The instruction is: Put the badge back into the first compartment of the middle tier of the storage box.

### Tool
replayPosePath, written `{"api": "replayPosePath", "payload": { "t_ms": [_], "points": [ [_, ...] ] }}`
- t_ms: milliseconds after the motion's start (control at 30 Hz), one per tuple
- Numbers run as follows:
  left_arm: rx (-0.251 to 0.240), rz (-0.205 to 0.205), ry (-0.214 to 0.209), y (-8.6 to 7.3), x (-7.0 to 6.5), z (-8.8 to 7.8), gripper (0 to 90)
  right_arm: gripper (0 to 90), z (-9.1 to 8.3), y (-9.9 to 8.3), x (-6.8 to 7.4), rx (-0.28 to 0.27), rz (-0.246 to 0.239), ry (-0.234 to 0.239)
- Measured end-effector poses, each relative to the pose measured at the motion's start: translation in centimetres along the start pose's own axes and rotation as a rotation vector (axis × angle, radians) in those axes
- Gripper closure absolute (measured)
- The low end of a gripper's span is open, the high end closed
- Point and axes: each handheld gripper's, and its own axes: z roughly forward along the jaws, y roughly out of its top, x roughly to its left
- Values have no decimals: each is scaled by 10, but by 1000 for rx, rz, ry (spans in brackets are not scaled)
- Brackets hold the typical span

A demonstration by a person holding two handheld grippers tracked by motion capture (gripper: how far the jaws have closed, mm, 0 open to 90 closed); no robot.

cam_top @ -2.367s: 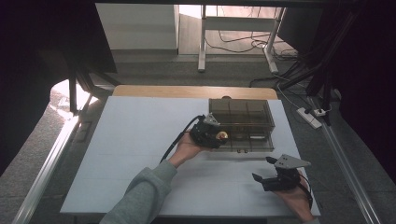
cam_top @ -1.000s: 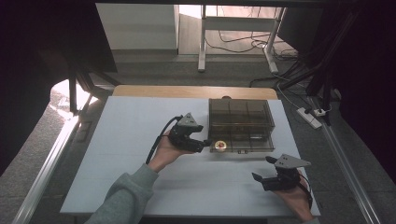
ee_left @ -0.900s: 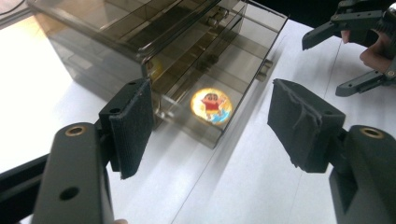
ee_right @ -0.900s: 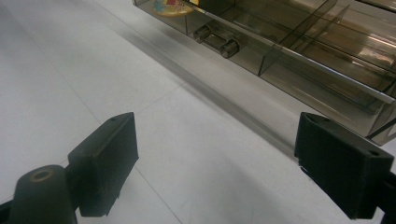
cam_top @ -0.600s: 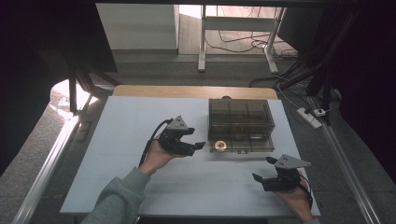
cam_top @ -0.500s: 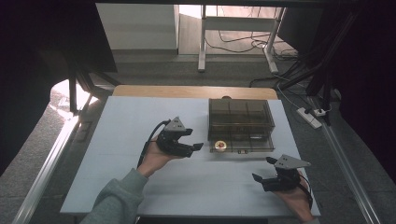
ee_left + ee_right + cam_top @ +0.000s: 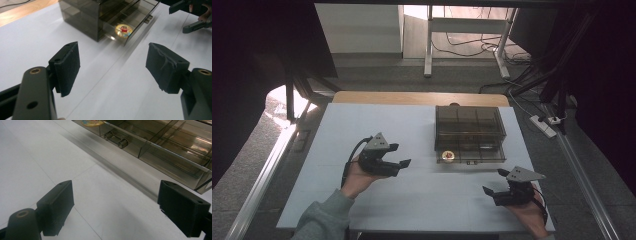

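Drawn back leftward from the smoky drawer box [image 7: 469, 134], the left gripper [image 7: 395, 155] has just opened its empty jaws, leaving the round badge [image 7: 447, 156] in the pulled-out near-left compartment, while the right gripper [image 7: 497, 181], jaws apart, waits nearer the drawer handle [image 7: 115, 139].

You see a smoked clear box [image 7: 469, 131] w/ its drawer [image 7: 472, 156] pulled out toward you. A round yellow badge [image 7: 447, 156] lies flat in the drawer's left compartment.
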Motion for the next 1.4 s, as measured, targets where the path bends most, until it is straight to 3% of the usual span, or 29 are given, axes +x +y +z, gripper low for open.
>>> {"api": "replayPosePath", "payload": {
  "t_ms": [267,633,800,1200,1400],
  "points": [
    [4,-10,41,-24,1,-21,271,136,-1,-1,1,-1,0,3],
    [14,-89,93,-67,14,-36,269,140,-2,-1,2,5,-9,9],
    [35,-94,128,-83,17,-41,268,140,-1,-2,2,9,-11,12],
    [54,-127,159,-109,22,-52,261,142,-1,-3,2,11,-8,13],
    [50,-137,170,-113,24,-55,261,142,-1,-3,2,12,-12,12]
  ]
}}
